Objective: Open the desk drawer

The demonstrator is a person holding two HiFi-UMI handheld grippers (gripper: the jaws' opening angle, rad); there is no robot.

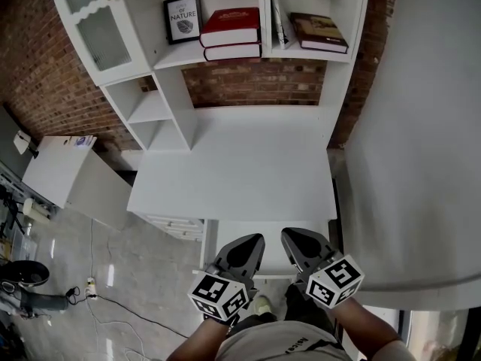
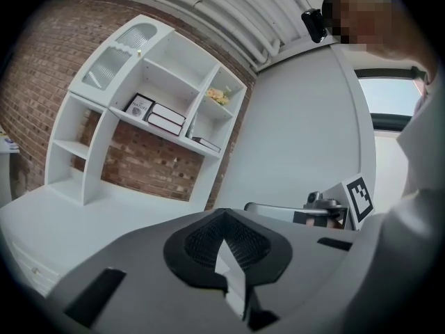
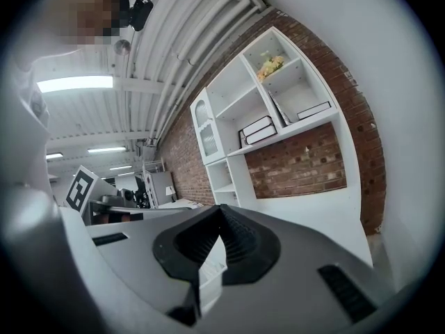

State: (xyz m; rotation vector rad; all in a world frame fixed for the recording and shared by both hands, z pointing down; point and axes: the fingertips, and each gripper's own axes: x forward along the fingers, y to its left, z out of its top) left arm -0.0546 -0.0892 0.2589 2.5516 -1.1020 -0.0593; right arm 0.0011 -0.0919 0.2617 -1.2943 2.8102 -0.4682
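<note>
At front edge of white desk (image 1: 233,179): L gripper (image 1: 254,241) & R gripper (image 1: 291,235) side by side, both w/ jaws together, nothing held. Desk drawer (image 1: 272,227) just under desk edge, below jaw tips

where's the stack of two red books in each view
Head view: stack of two red hardcover books, top centre.
Left gripper view: upper left, on the middle shelf.
Right gripper view: right of centre, upper half.
Shared landmark: red brick panel just below that shelf.
</note>
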